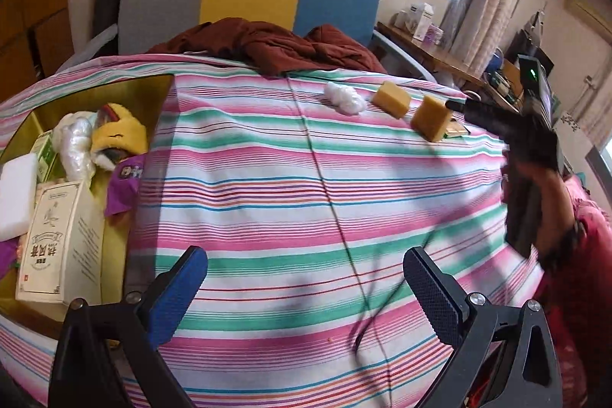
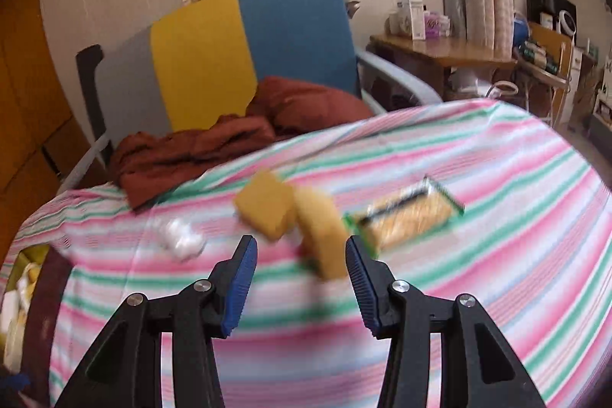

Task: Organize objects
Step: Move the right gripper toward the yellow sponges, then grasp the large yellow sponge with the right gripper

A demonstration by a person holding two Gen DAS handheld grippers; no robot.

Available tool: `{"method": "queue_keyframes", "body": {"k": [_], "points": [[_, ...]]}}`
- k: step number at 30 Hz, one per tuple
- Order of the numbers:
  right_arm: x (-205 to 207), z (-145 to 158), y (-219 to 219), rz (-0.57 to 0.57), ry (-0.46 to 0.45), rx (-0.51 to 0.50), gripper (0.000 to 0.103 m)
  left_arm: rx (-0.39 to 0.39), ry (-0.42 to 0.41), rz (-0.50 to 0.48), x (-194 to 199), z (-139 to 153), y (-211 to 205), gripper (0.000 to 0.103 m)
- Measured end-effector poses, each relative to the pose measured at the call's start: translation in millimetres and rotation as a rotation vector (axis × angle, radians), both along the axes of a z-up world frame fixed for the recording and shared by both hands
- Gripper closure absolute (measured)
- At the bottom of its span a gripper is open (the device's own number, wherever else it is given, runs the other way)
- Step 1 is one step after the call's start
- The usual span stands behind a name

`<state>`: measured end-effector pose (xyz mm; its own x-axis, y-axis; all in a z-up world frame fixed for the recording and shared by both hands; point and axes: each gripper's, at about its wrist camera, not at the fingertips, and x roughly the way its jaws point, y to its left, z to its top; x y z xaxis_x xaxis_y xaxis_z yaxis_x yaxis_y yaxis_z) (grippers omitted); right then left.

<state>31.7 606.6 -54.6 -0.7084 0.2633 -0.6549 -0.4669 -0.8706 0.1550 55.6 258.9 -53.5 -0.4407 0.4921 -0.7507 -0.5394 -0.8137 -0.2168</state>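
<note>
Two sponges (image 2: 290, 217), right gripper (image 2: 302, 274) open, near

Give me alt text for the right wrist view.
The open right gripper points at a blurred yellow sponge on a striped cloth. A second sponge, a snack pack and a white wad lie nearby.

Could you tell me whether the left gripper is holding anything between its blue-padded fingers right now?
No, the left gripper is open, with only the striped tablecloth visible between its fingers.
</note>
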Motion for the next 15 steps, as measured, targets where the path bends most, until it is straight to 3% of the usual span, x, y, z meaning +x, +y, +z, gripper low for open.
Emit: {"method": "queue_keyframes", "body": {"k": [3, 6, 10, 12, 15], "points": [[-23, -6, 15, -0.014, -0.037, 0.027, 0.055, -0.006, 0.003, 0.031, -6, 1, -5, 0.000], [-28, -19, 9, 0.058, -0.062, -0.033, 0.055, -0.009, 0.004, 0.054, -12, 2, -8, 0.000], [-3, -25, -21, 0.144, -0.013, -0.098, 0.055, -0.005, -0.002, 0.062, -15, 1, -7, 0.000], [17, -25, -28, 0.114, 0.026, -0.108, 0.053, -0.004, -0.008, 0.054, -15, -1, -5, 0.000], [39, -33, -25, 0.042, 0.031, -0.154, 0.041, -0.004, -0.015, 0.047, -14, -4, -3, 0.000]]}}
